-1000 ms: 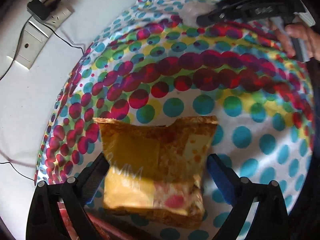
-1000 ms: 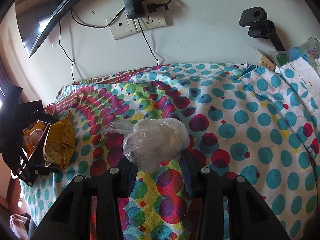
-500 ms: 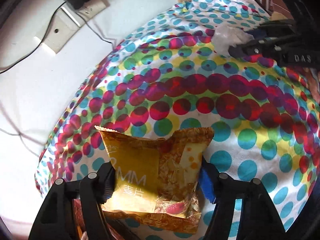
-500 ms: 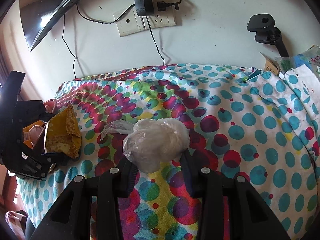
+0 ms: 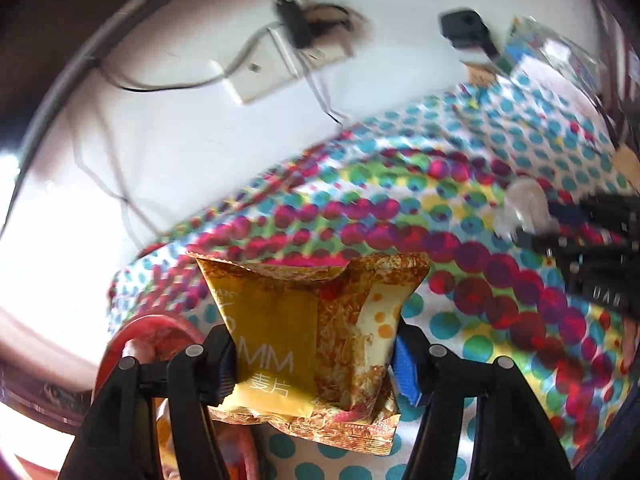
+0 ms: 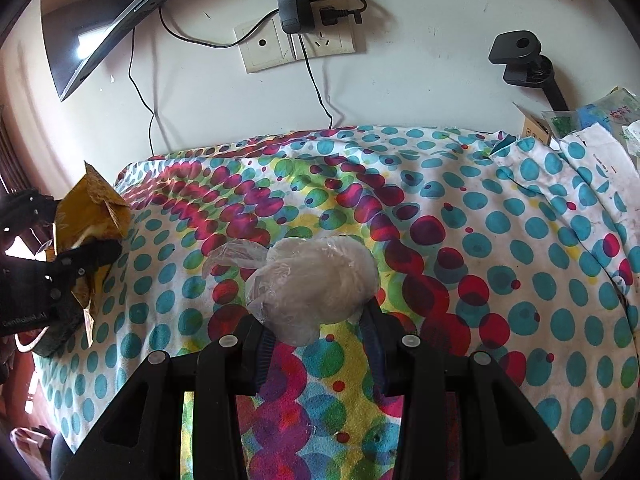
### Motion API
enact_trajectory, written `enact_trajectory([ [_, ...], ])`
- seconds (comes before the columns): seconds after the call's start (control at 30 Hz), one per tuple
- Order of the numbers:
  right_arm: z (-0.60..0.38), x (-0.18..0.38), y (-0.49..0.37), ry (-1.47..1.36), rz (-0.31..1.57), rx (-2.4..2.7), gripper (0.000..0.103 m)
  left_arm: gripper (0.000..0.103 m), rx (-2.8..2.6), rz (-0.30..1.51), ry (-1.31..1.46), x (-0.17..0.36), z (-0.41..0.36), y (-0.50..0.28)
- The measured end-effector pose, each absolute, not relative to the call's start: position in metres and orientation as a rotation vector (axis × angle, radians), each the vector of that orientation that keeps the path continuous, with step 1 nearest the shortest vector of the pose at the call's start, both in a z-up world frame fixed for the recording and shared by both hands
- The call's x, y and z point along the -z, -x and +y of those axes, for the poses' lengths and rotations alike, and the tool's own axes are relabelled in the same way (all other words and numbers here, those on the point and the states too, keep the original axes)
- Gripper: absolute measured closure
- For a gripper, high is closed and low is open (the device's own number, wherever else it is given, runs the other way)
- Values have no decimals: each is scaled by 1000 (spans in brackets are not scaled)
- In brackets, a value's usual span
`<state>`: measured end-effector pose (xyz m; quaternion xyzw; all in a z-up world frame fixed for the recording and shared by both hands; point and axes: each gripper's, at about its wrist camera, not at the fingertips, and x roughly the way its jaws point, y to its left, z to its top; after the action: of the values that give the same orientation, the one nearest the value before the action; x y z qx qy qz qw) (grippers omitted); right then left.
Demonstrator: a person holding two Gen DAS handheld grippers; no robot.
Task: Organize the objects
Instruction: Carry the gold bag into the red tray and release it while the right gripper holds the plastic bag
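Left wrist view, grip: my left gripper [image 5: 314,364] has the yellow snack packet [image 5: 308,336] between its fingers, the jaws closing on it, both pads pressing on its sides.
Left wrist view, place: the packet hangs clear of the dotted cloth [image 5: 460,280], near the cloth's left edge, with a red bowl [image 5: 156,328] just beside and below it.
Left wrist view, risk: I judge the packet slippery and puffed; a squeeze this low on its body could let it slide out or crush what is inside.
Left wrist view, blur: the wall socket [image 5: 280,68] smears, so I read a fast swing; the loose top edge could flap and pull the packet askew.
Right wrist view, grip: my right gripper [image 6: 316,334] is clenched on the clear plastic bag [image 6: 316,280], a soft pale lump held by its lower part.
Right wrist view, place: the bag sits over the middle of the cloth; I cannot tell whether it touches it.
Right wrist view, risk: thin film may stretch or slip through the pads, and the loose tail on its left could snag.
Right wrist view, crowding: the left gripper with its packet is at the far left edge, well apart for now; bringing both loads to one spot could knock them together.
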<state>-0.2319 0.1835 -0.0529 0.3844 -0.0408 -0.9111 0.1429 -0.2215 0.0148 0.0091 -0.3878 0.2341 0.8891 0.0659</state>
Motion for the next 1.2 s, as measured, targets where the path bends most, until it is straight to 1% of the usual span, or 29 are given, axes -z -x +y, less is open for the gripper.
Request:
enact_trajectory([
  [0.2, 182, 52, 229, -1104, -127, 2635, 66, 40, -2852, 503, 1164, -35, -4, 191],
  [0.3, 181, 52, 230, -1106, -124, 2637, 66, 40, -2905, 474, 1148, -38, -9, 173],
  [0.6, 178, 54, 233, -1124, -95, 2625, 66, 40, -2982, 277, 1148, -43, -41, 134],
  [0.73, 176, 55, 232, -1127, -83, 2625, 66, 40, -3052, 225, 1185, -33, -73, 125],
  [0.93, 168, 55, 231, -1132, -20, 2620, 65, 40, -3152, 61, 1276, -13, -143, 117],
  [1.07, 165, 56, 232, -1144, 7, 2612, 65, 40, -3211, -21, 1310, -9, -184, 114],
  [1.2, 163, 57, 232, -1144, 21, 2610, 65, 40, -3261, -64, 1319, -10, -216, 114],
])
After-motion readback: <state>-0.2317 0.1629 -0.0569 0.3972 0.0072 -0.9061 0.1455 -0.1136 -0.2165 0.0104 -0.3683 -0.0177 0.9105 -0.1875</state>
